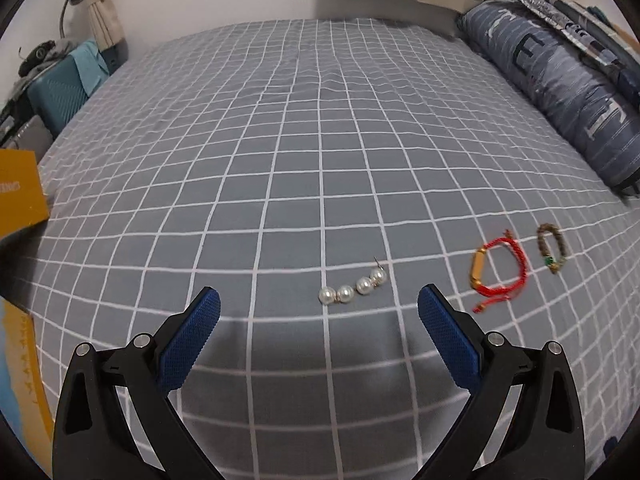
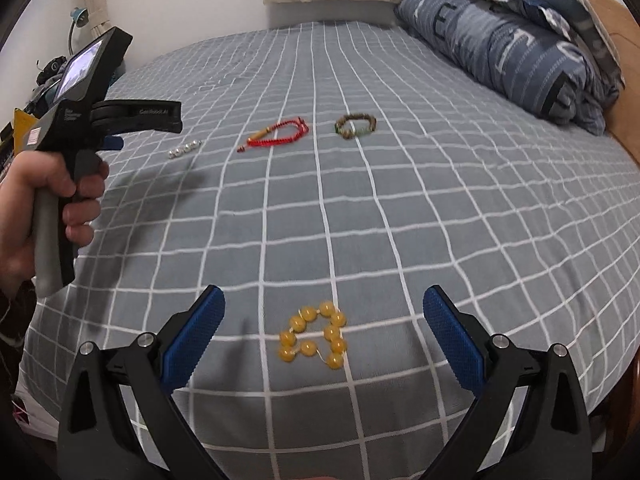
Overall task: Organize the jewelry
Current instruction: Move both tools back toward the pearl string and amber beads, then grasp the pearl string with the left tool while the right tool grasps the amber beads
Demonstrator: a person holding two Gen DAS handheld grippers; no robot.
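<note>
A short pearl strand (image 1: 354, 287) lies on the grey checked bedspread just beyond my open, empty left gripper (image 1: 319, 305). To its right lie a red cord bracelet with a gold tube (image 1: 498, 270) and a brown bead bracelet (image 1: 553, 247). In the right wrist view, a yellow bead bracelet (image 2: 315, 334) lies between the fingers of my open, empty right gripper (image 2: 323, 302). Farther off there are the pearl strand (image 2: 184, 149), the red bracelet (image 2: 278, 135) and the brown bracelet (image 2: 355, 126). The left gripper body (image 2: 92, 120) hovers near the pearls.
A rolled blue duvet and pillows (image 1: 560, 76) line the right side of the bed (image 1: 320, 120). A yellow box (image 1: 20, 192) sits at the left edge. A teal suitcase (image 1: 60, 92) stands beyond the bed's left side.
</note>
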